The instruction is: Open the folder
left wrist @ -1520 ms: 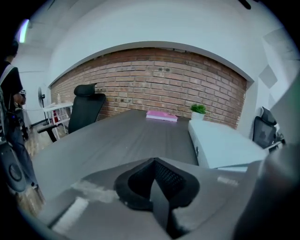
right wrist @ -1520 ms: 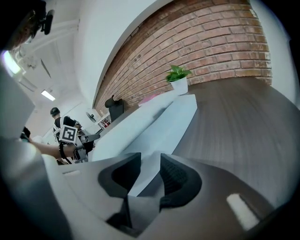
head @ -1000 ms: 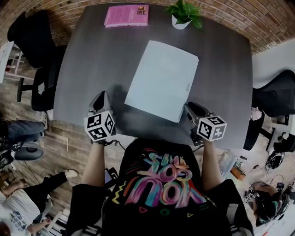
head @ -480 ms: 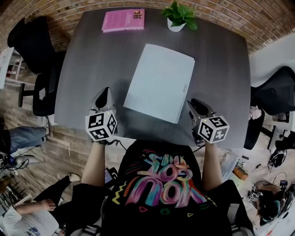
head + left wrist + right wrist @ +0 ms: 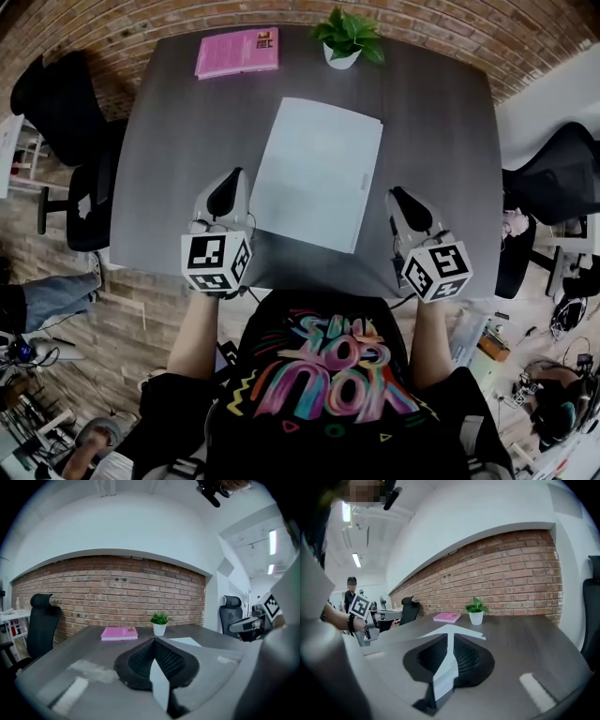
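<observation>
A pale blue folder (image 5: 314,173) lies closed and flat in the middle of the dark grey table (image 5: 441,141), a little askew. My left gripper (image 5: 225,185) hovers just off the folder's left edge, shut with nothing in it; in the left gripper view its pads (image 5: 153,641) meet, and the folder (image 5: 185,641) shows as a thin sliver beyond. My right gripper (image 5: 401,199) hovers beside the folder's lower right corner without touching it. Its jaws are closing with nothing between them, and in the right gripper view (image 5: 451,637) they look met, with the folder (image 5: 471,633) ahead.
A pink book (image 5: 236,52) lies at the table's far left and a small potted plant (image 5: 347,37) stands at the far edge. Black office chairs stand at the left (image 5: 66,94) and right (image 5: 553,187). A brick wall runs behind the table.
Both grippers have risen from the table's near edge and moved forward alongside the folder. The folder has not moved.
</observation>
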{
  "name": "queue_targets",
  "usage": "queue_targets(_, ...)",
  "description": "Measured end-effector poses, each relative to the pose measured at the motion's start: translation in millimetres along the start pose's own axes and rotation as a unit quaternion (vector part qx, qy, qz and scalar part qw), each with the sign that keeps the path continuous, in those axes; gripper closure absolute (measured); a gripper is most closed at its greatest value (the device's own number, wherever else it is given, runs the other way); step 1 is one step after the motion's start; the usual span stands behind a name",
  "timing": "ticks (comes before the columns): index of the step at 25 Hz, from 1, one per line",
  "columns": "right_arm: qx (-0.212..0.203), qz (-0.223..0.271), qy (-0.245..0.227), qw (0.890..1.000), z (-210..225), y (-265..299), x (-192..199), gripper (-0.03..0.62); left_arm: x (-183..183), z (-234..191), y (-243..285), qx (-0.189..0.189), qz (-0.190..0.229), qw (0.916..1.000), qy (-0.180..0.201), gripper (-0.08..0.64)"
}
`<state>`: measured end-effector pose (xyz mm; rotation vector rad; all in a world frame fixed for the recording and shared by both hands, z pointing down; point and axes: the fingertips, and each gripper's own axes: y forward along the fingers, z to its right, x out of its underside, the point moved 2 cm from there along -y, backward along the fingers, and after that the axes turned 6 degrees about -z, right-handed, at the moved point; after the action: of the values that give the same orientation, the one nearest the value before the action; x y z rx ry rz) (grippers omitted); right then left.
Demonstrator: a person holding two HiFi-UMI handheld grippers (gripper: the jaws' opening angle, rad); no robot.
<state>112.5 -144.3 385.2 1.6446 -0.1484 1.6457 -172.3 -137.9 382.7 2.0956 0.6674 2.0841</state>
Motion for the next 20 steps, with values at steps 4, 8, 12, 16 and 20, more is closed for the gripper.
queue_targets(4,0.021,0.044,-0.027,0.998,0.3,-14.4,-28.6,0.588,-26.8,27.5,4.0,0.036,0.023,0.9989,0.018,0.560)
queue_targets(8,0.033,0.075,-0.050,0.995,-2.2,-26.1,-52.3,0.592,-45.6,50.8,6.1,0.068,0.038,0.9966,0.028,0.560)
queue_targets(12,0.038,0.095,-0.058,0.993,-1.3,-35.4,-66.5,0.592,-58.0,69.3,6.9,0.094,0.050,0.9938,0.032,0.560)
queue_targets(16,0.039,0.104,-0.062,0.992,-0.9,-40.7,-72.5,0.593,-65.9,81.5,5.0,0.105,0.056,0.9921,0.041,0.560)
queue_targets(20,0.043,0.108,-0.069,0.991,-1.5,-42.3,-73.4,0.594,-69.5,87.0,5.0,0.110,0.061,0.9909,0.046,0.560)
